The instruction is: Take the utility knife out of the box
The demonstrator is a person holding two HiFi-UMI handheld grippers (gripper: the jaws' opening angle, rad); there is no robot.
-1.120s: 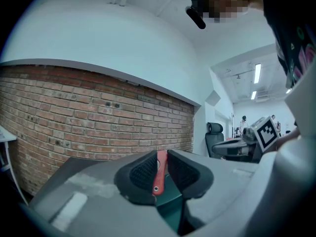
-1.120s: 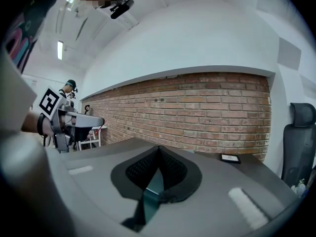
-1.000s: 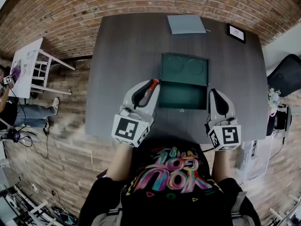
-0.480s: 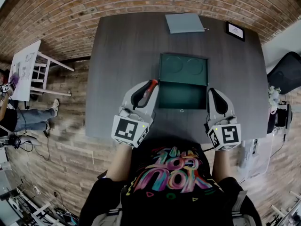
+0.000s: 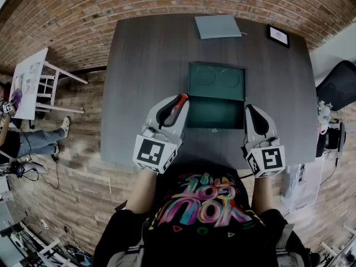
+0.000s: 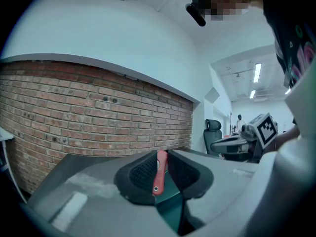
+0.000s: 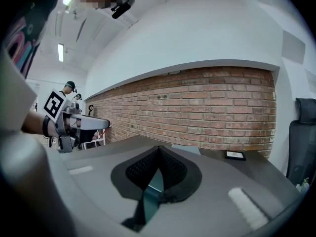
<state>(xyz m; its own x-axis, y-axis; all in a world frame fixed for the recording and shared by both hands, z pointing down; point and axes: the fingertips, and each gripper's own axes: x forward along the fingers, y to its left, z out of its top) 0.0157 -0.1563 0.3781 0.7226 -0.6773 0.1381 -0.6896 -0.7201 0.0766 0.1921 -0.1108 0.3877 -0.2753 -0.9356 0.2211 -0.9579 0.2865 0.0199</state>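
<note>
Clamping utility knife [image 6: 158, 171], left gripper [image 5: 178, 100] level, right gripper [image 5: 248, 108] beside box [image 5: 216, 117]

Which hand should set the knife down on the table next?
Left. The left gripper clamps the red knife beside the left edge of the box; the right gripper is shut and empty.

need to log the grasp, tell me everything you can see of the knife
The knife is slim, with a red handle that looks like plastic and a small metal rivet at its near end. It stands on edge, clamped between the left gripper's black pads, with its far end poking past the jaw tips. In the head view it lies just beside the box's left edge. No blade can be made out.
</note>
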